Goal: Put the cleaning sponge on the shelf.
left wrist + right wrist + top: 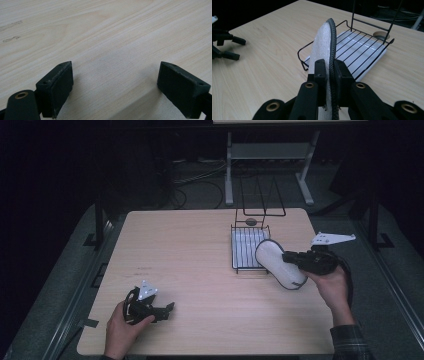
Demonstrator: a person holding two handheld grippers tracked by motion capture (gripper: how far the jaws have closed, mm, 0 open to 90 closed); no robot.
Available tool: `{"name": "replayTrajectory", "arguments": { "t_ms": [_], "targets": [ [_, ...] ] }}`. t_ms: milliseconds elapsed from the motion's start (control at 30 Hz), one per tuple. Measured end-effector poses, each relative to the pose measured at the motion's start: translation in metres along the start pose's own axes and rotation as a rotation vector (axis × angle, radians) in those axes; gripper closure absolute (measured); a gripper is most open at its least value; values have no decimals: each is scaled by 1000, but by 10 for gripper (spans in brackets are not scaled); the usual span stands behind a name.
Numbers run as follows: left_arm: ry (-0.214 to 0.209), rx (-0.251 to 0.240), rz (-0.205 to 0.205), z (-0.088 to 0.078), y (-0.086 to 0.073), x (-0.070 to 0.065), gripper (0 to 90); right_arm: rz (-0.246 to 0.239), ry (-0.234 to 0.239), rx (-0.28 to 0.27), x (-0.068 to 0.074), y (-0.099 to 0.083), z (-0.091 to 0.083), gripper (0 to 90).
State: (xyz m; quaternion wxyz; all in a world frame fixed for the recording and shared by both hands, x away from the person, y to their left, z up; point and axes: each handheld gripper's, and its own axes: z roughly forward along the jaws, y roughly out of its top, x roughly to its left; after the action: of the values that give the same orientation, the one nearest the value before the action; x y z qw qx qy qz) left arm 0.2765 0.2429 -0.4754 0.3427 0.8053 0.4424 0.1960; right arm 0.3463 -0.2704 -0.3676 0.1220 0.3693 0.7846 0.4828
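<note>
I held the pad (280, 264) in my right gripper (290, 259). Its jaws were pinched tight on the pad's edge, one on each side. The pad was white and oval with a dark rim. I held it up on its edge, I think so it could slide down between the wires of the rack (249, 248). In the high view the pad hung at about 4 o'clock from the rack, its top end over the rack's near right corner. I could not tell if it touched the wires.

My left gripper (161, 310) sat low over the table (190, 270) at about 7 o'clock, well apart from the rack. Its jaws were wide apart with nothing between them. I think it was just waiting out of the way.

The rack was black wire on a white tray, at about 1 o'clock on the table. Tall wire loops stood at its far end, with a small round thing (251, 221) just there.

The table was pale wood with a few small marks. The room around it was dark. Past the table, I saw cables on the floor and a white stand (270, 155).
</note>
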Motion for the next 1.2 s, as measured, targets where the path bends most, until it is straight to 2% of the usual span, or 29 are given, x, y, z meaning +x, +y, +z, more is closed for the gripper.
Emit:
{"name": "replayTrajectory", "arguments": {
  "t_ms": [267, 533, 900, 1200],
  "targets": [
    [-1, 1, -2, 0, 0, 0, 126, 5, -8, -14, -8, 11, 10, 819],
    [0, 1, -2, 0, 0, 0, 127, 31, -13, -25, -19, 20, 23, 819],
    [-1, 1, -2, 0, 0, 0, 127, 52, 1, -29, -34, 30, 45, 818],
    [-1, 1, -2, 0, 0, 0, 126, 78, 15, -27, -39, 40, 62, 818]
  ]
}}
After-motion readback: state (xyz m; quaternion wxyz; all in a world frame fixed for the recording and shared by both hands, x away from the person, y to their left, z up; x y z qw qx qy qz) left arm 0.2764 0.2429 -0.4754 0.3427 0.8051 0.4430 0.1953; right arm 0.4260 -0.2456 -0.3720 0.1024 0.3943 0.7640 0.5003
